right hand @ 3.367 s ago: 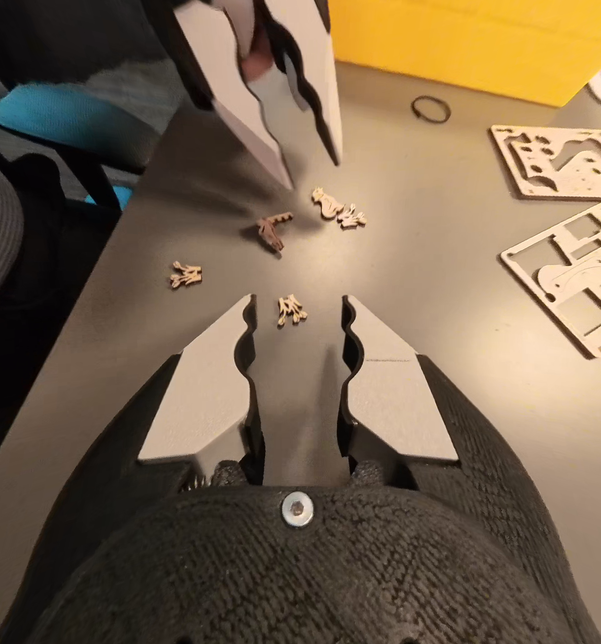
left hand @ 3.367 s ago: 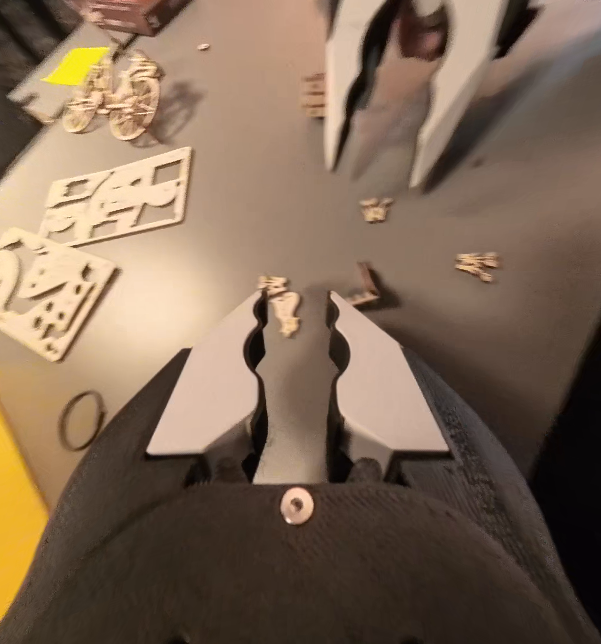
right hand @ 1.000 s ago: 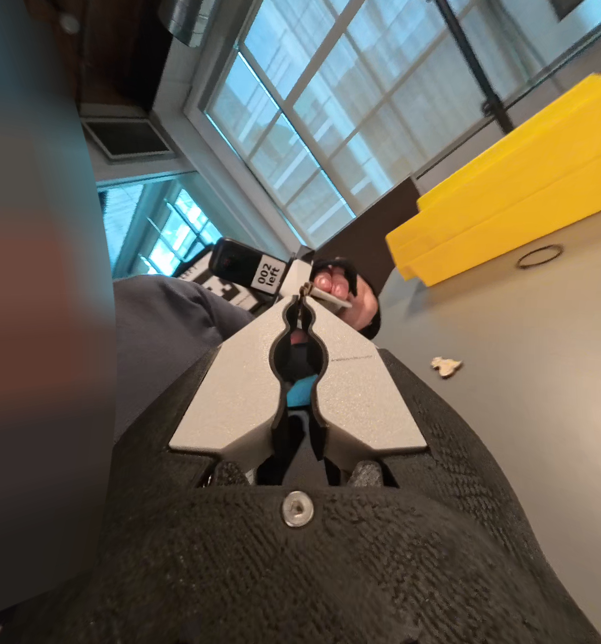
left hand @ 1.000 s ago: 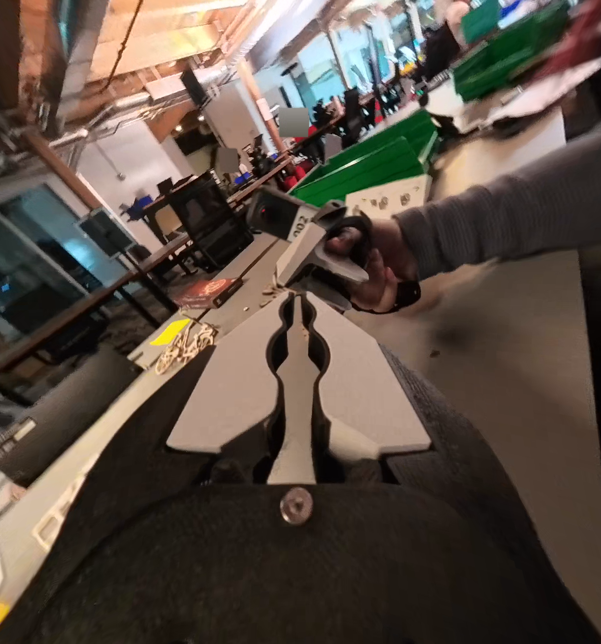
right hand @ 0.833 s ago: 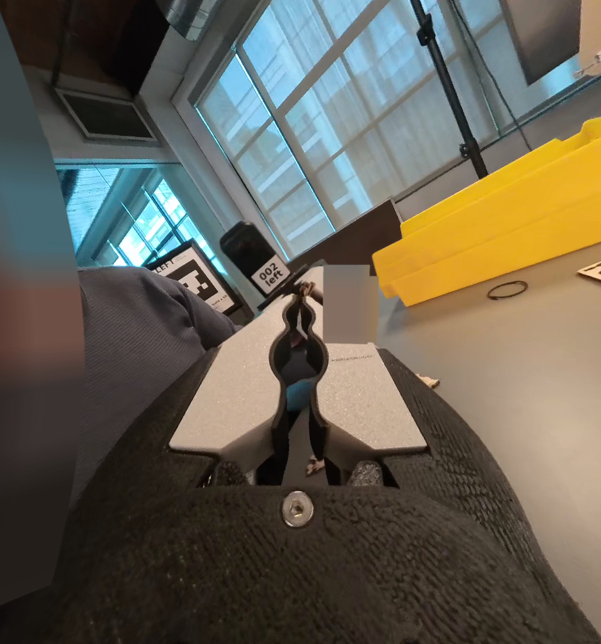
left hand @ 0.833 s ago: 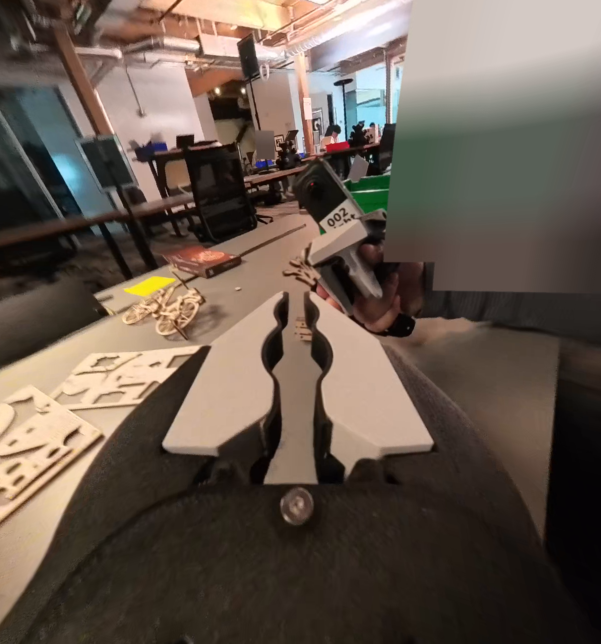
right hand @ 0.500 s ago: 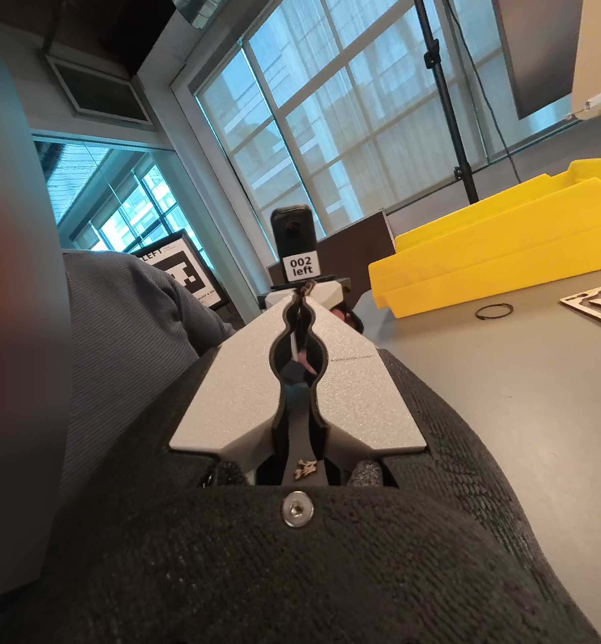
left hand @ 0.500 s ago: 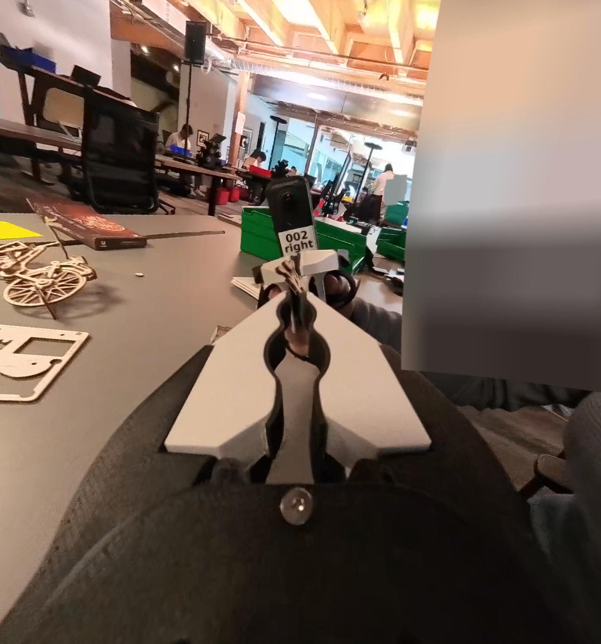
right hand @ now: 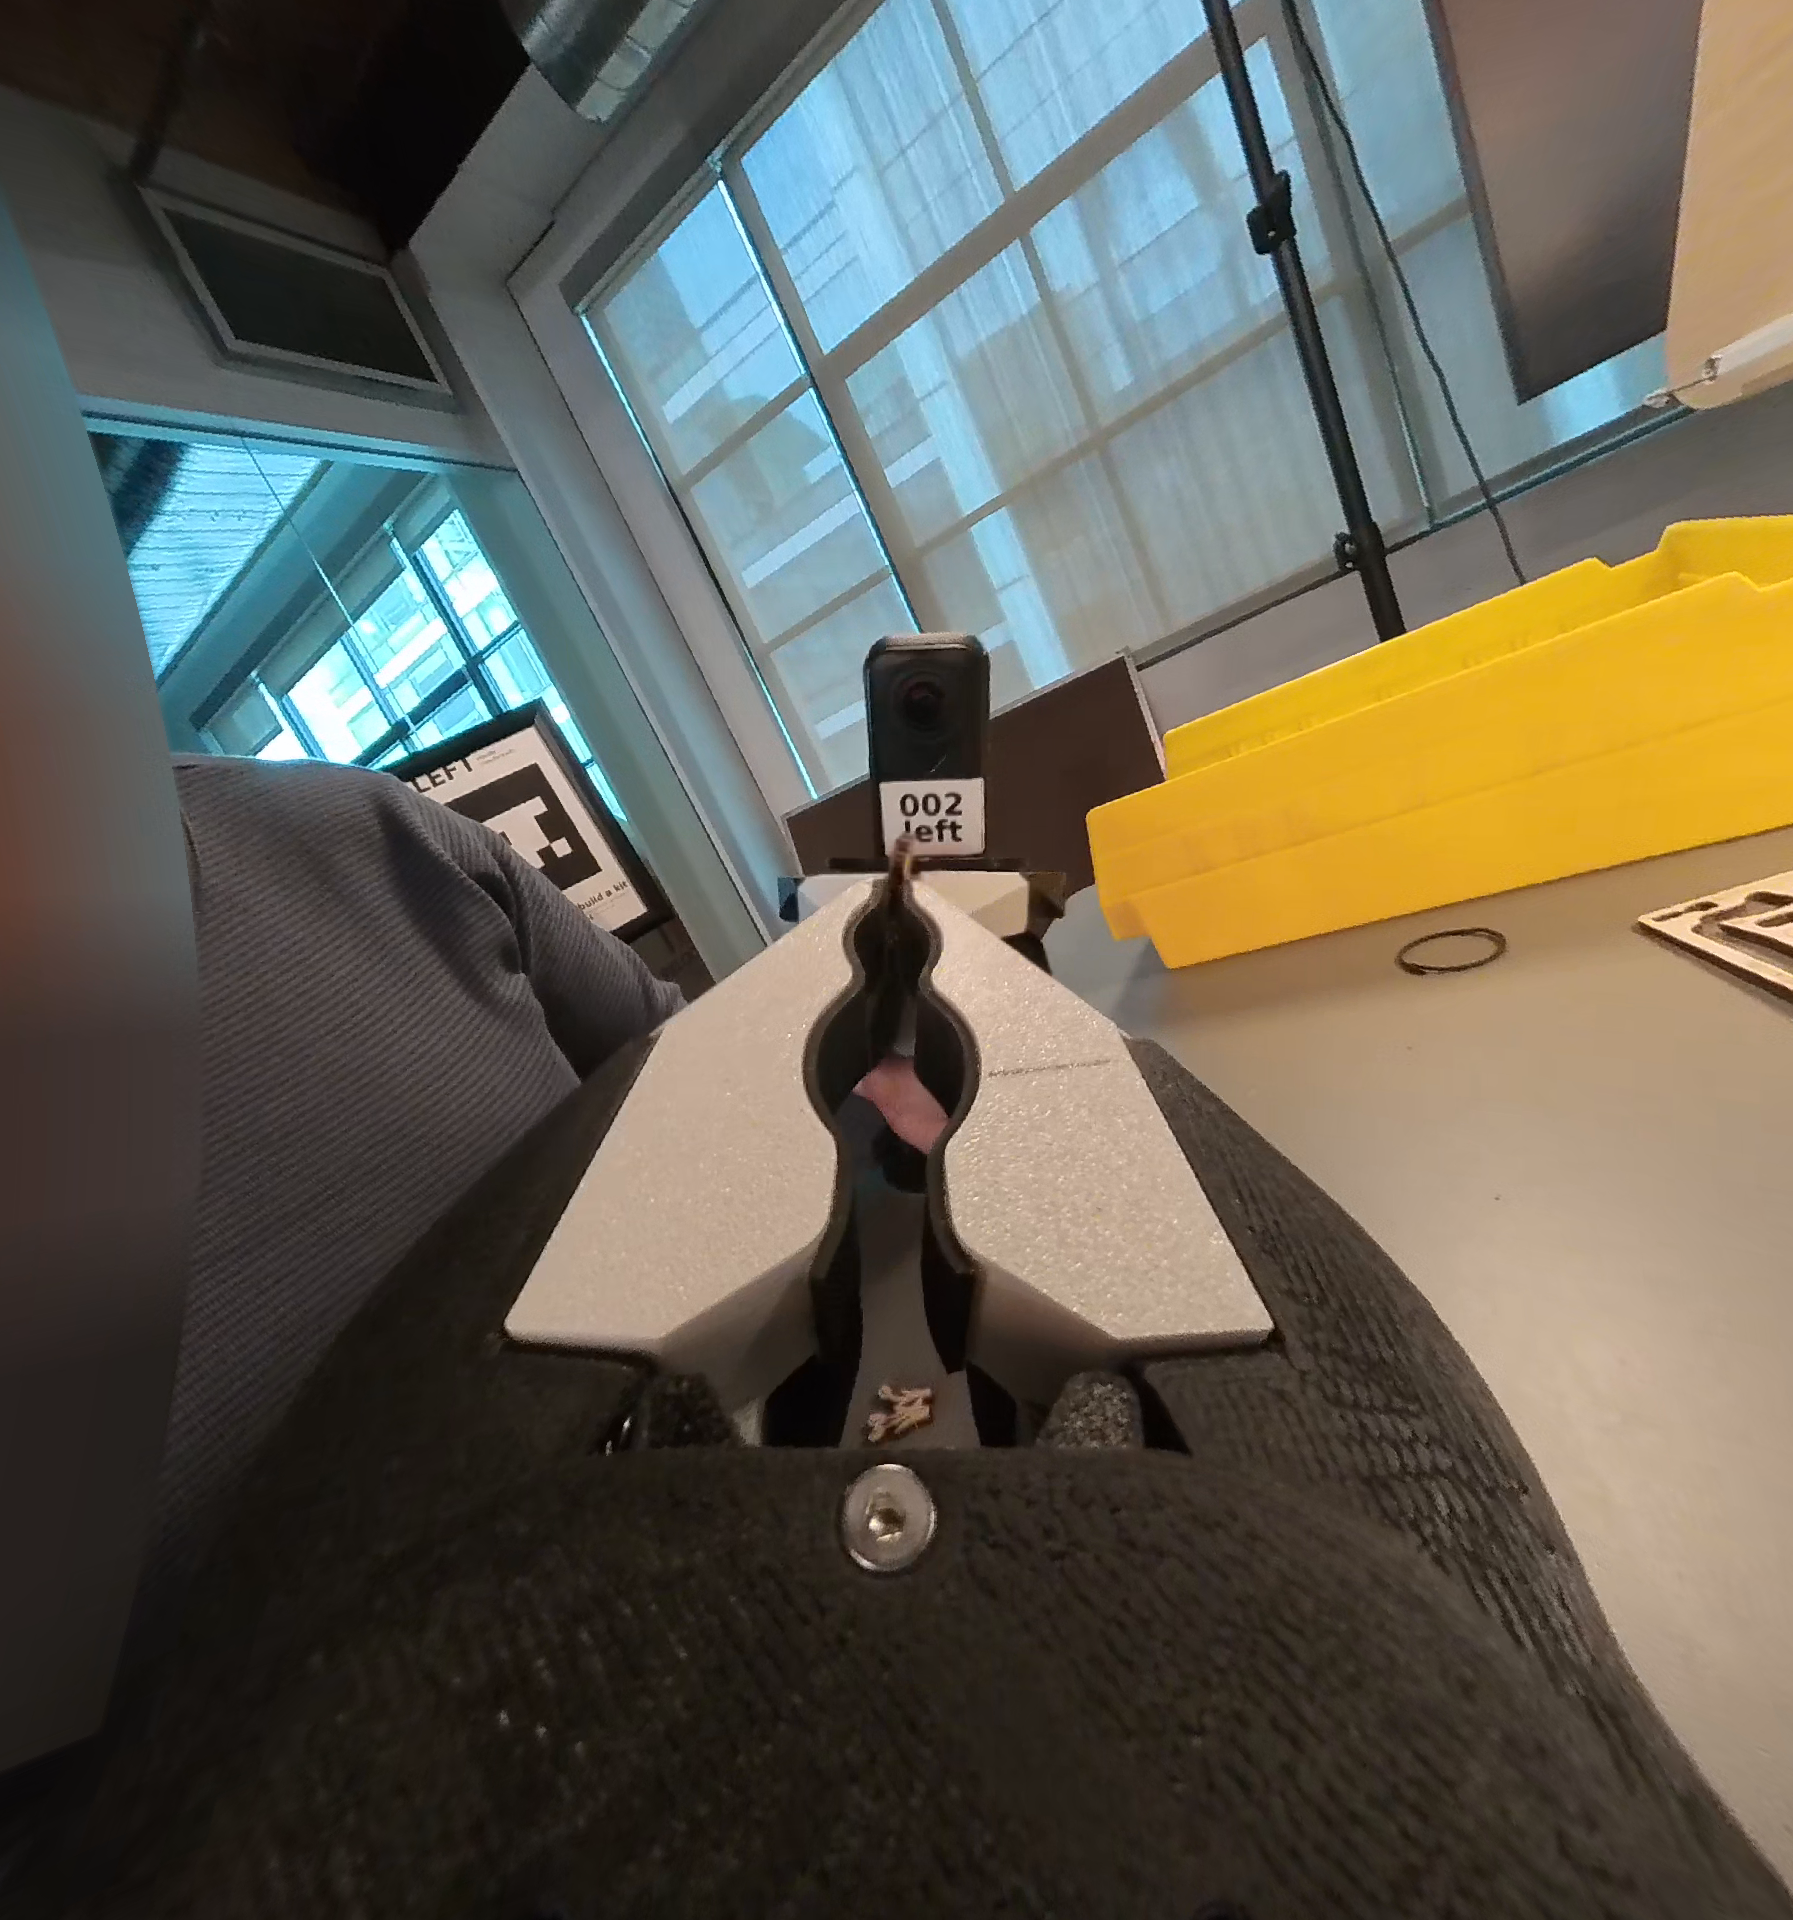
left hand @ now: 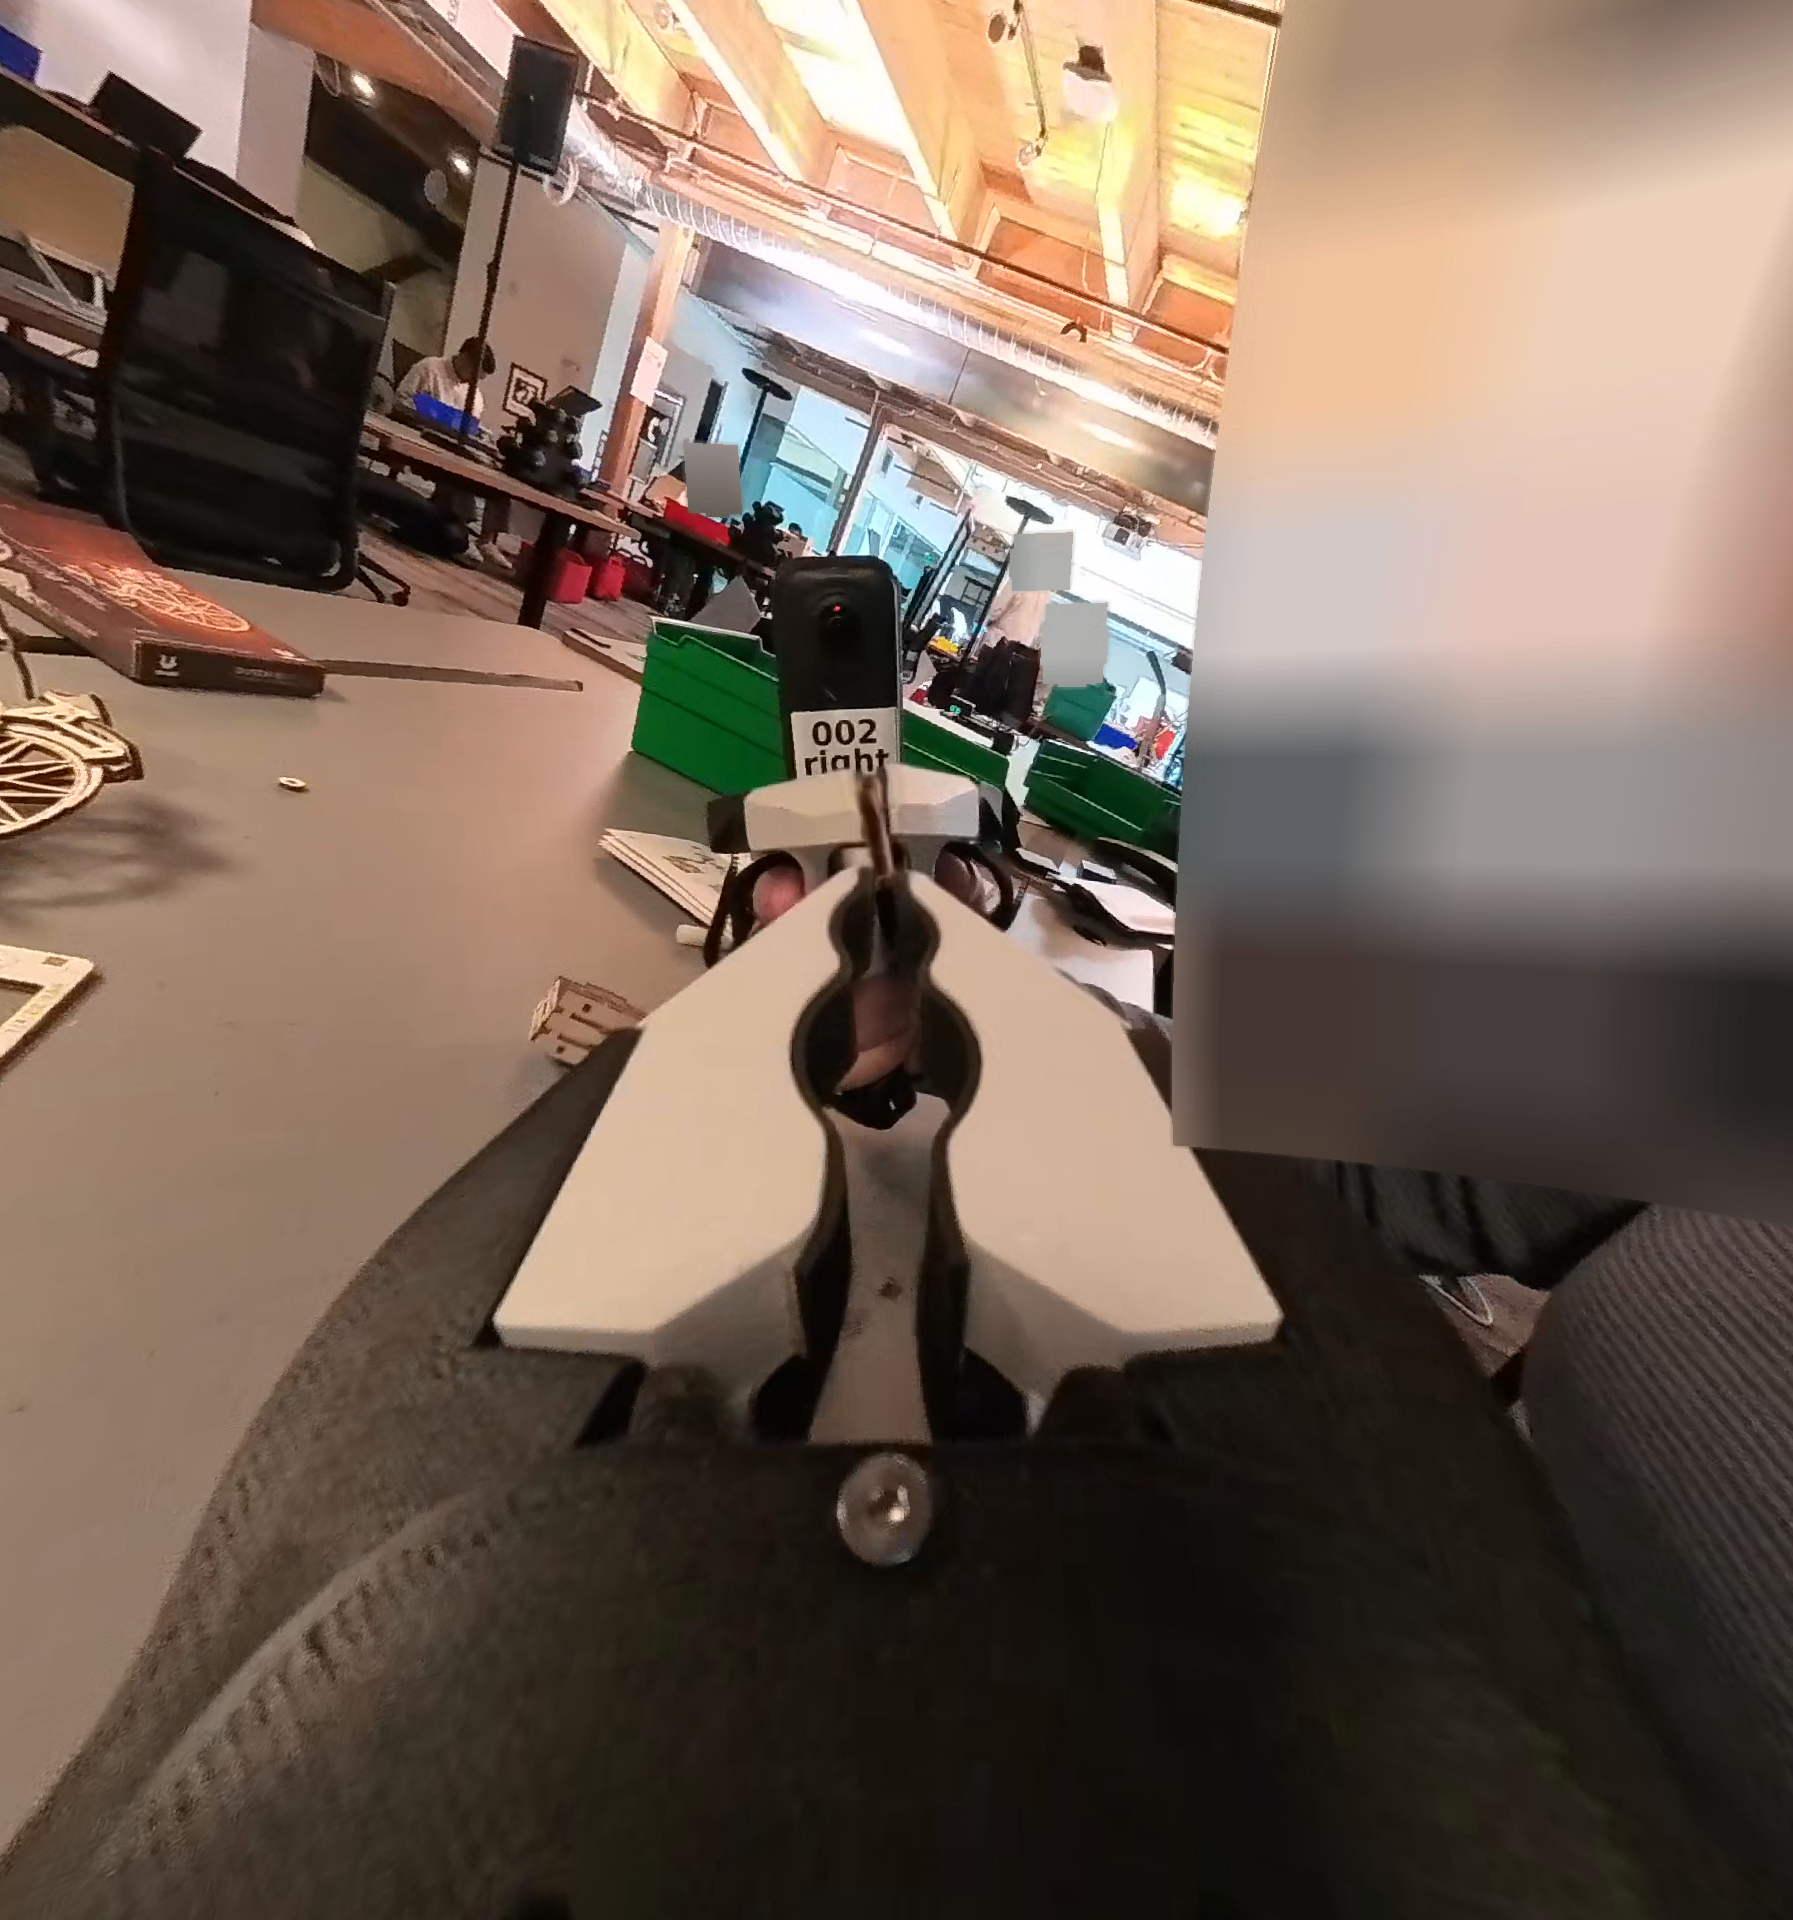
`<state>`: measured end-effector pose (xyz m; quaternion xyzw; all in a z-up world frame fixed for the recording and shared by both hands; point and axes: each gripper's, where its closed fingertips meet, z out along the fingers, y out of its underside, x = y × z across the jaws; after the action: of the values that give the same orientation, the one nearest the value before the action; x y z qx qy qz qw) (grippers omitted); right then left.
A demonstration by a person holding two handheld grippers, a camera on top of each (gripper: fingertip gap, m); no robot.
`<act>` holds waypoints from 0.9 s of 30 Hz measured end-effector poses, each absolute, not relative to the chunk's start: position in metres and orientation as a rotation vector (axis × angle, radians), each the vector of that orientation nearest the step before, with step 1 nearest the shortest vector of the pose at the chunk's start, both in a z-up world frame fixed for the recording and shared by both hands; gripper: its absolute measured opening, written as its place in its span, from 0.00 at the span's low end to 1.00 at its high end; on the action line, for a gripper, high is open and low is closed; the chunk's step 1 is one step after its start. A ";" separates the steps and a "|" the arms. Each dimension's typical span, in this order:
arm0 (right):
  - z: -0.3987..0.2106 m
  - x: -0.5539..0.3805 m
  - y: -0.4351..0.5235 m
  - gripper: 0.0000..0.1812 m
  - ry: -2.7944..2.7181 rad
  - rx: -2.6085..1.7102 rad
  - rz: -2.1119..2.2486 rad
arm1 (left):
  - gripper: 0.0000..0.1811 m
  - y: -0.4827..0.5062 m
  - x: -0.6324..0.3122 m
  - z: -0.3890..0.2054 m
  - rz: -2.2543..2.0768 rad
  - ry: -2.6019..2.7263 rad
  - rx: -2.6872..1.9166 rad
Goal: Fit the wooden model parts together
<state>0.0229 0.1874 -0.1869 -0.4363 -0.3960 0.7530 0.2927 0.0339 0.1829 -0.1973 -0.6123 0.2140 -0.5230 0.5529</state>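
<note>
Setting: open workshop hall with timber ceiling and tall paned windows; grey worktop [left hand: 372, 935] carrying the items below.

Item 1, left gripper [left hand: 879, 883]: we find it raised above the worktop, jaws clenched on a thin wooden piece [left hand: 884, 868] standing edge-on at the tips.

Item 2, right gripper [right hand: 900, 885]: raised likewise, tips pinched on a second small wooden part [right hand: 902, 871]. We see the two grippers pointing straight at each other, tip to tip, with the two parts meeting between them; we cannot tell whether they have slotted together.

Item 3, loose wooden part [right hand: 900, 1411]: lying on the worktop below the right gripper, seen through the gap at the finger roots.

Item 4, finished wooden bicycle model [left hand: 9, 764]: standing toward the worktop's far left edge.

Item 5, punched-out wooden sheet [right hand: 1775, 930]: flat by the worktop's edge, a black rubber band [right hand: 1451, 951] near it.

Item 6, yellow trays [right hand: 1494, 769]: stacked along the worktop's edge behind the band.

Item 7, dark flat box [left hand: 133, 613]: lying beyond the bicycle.
</note>
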 end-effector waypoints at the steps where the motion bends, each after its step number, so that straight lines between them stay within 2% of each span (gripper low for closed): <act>1: -0.187 0.022 0.190 0.00 -1.042 -1.172 1.996 | 0.00 0.185 0.033 -0.198 -1.212 0.504 -1.449; 3: -0.190 0.018 0.200 0.00 -0.982 -1.223 1.941 | 0.00 0.196 0.027 -0.203 -1.064 0.500 -1.472; 7: -0.200 0.012 0.225 0.13 -0.876 -1.350 1.788 | 0.00 0.224 0.009 -0.225 -0.497 0.576 -1.591; 12: -0.213 0.005 0.229 0.17 -0.906 -1.447 1.648 | 0.00 0.234 0.002 -0.229 0.072 0.714 -1.517; 19: -0.215 0.002 0.231 0.13 -0.932 -1.423 1.500 | 0.00 0.236 0.000 -0.227 0.387 0.791 -1.406; 26: -0.215 0.000 0.229 0.17 -0.966 -1.402 1.444 | 0.00 0.235 0.002 -0.226 0.477 0.823 -1.375; 27: -0.215 0.000 0.229 0.13 -0.968 -1.397 1.438 | 0.00 0.235 0.003 -0.228 0.478 0.827 -1.378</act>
<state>-0.0001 0.2285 -0.2153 -0.5631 -0.3899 0.5793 0.4420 0.0030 0.2354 -0.2275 -0.6110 0.3669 0.2120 0.6687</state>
